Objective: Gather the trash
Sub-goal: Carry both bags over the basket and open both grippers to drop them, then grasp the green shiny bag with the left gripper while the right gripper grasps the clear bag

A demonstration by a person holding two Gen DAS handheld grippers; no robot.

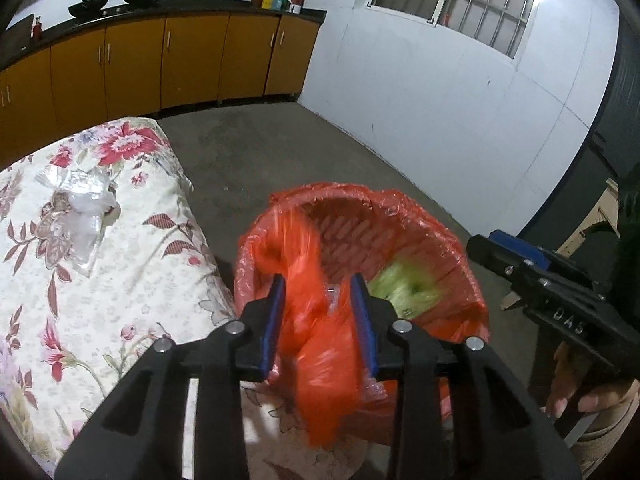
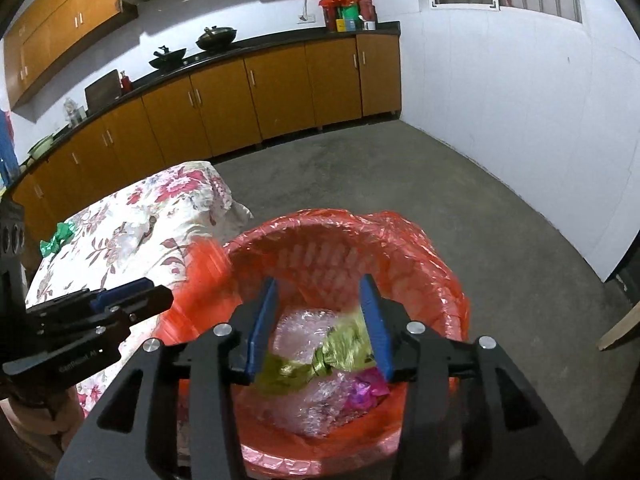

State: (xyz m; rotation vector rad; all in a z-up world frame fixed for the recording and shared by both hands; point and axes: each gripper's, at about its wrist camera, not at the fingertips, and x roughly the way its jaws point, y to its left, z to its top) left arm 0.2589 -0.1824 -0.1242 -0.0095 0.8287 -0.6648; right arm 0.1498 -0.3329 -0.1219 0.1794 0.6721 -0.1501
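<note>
A waste basket lined with a red bag [image 1: 400, 216] [image 2: 400, 248] stands on the floor beside a table with a floral cloth [image 1: 132, 280] [image 2: 132, 232]. My left gripper [image 1: 319, 286] is open above the basket's near rim, and a blurred orange plastic bag [image 1: 316, 320] hangs between its fingers. My right gripper [image 2: 320, 284] is open and empty over the basket; green wrapper [image 2: 340, 348], clear plastic and a pink wrapper lie inside. Crumpled clear plastic [image 1: 80, 208] lies on the table. A green wrapper [image 2: 56, 240] lies near the table's far left edge.
Orange kitchen cabinets [image 2: 280, 88] with a dark counter run along the back wall. Woks and a red-bagged bundle [image 2: 348, 8] sit on the counter. A white wall [image 2: 520, 120] stands on the right. Grey concrete floor [image 2: 400, 168] lies between.
</note>
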